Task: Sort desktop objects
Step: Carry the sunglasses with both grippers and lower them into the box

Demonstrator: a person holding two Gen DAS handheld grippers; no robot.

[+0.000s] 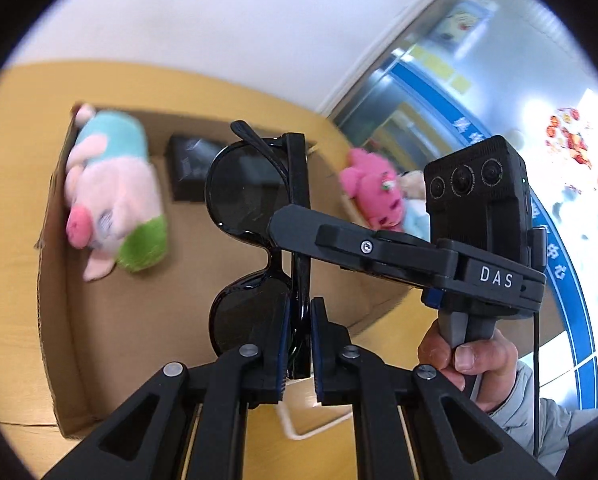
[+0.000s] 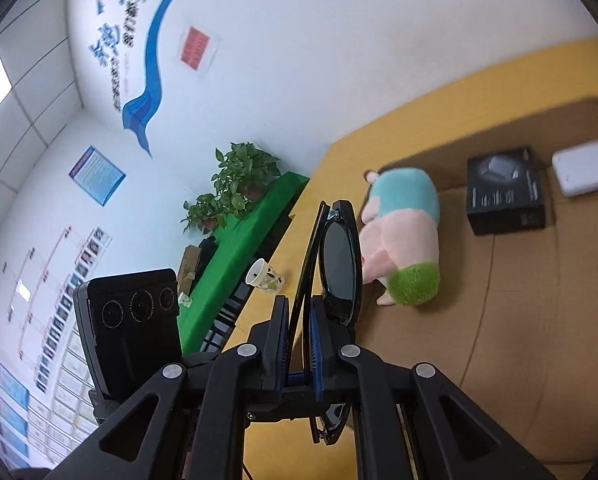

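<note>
Surface: yellow desk (image 1: 15, 152), cardboard tray (image 1: 55, 320) on it
Sunglasses (image 1: 243, 188): held above tray
Left gripper (image 1: 299, 344): clamped on sunglasses
Right gripper (image 2: 299, 344): clamped on sunglasses
Tray: pig plush (image 1: 111, 196), black box (image 2: 505, 192)

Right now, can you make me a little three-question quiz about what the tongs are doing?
1. True or false: both tongs grip the sunglasses.
2. Where does the pig plush lie? A) in the cardboard box B) on the floor
3. Fill in: the black box sits beside a ____ box.

Key: 1 true; 2 A; 3 white. The left tongs and right tongs are both shut on them.
</note>
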